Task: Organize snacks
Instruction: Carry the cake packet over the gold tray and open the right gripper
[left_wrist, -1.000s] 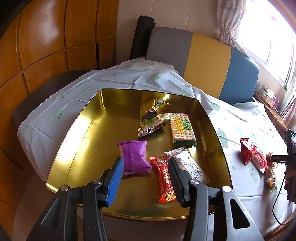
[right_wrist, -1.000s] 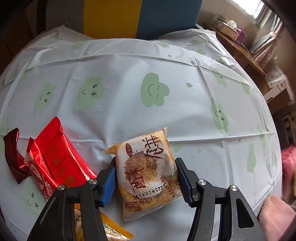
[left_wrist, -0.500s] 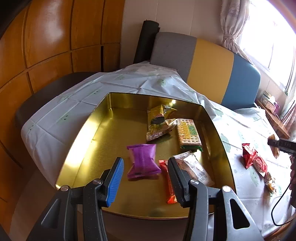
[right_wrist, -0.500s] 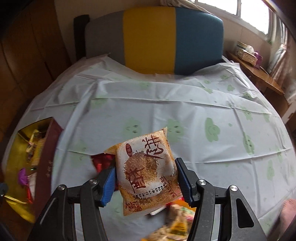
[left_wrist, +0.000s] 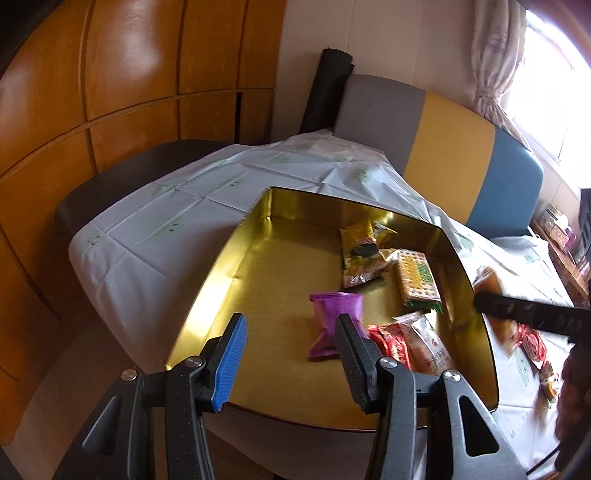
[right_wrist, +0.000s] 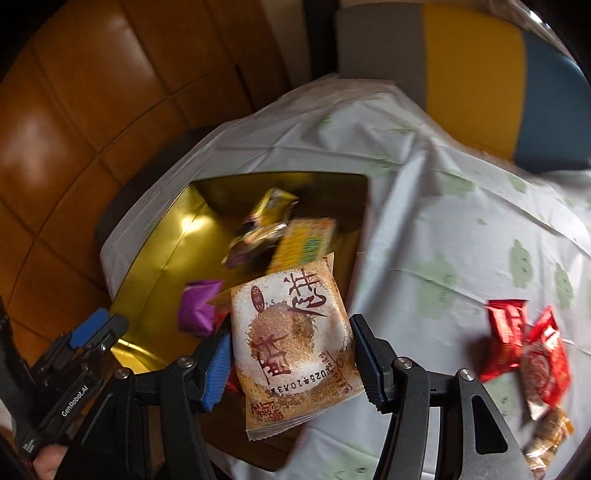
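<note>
A gold tin (left_wrist: 229, 269) stands on the table and holds a purple packet (left_wrist: 332, 317), a yellow packet (left_wrist: 362, 254), a cracker pack (left_wrist: 417, 280) and red and white packets (left_wrist: 410, 347). My left gripper (left_wrist: 288, 354) is open and empty above the tin's near edge. My right gripper (right_wrist: 291, 354) is shut on a brown-and-white pastry packet (right_wrist: 291, 339) and holds it in the air by the tin's (right_wrist: 159, 266) right side. It shows blurred in the left wrist view (left_wrist: 491, 284).
Red packets (right_wrist: 524, 339) and a small orange snack (right_wrist: 550, 435) lie on the white smiley tablecloth (right_wrist: 461, 221) to the right. A grey, yellow and blue chair back (left_wrist: 443, 144) stands behind the table. Wooden wall panels (left_wrist: 110, 74) are on the left.
My right gripper has lifted the pastry packet off the table and swung it left toward the tin. My left gripper has drawn back and drifted left.
</note>
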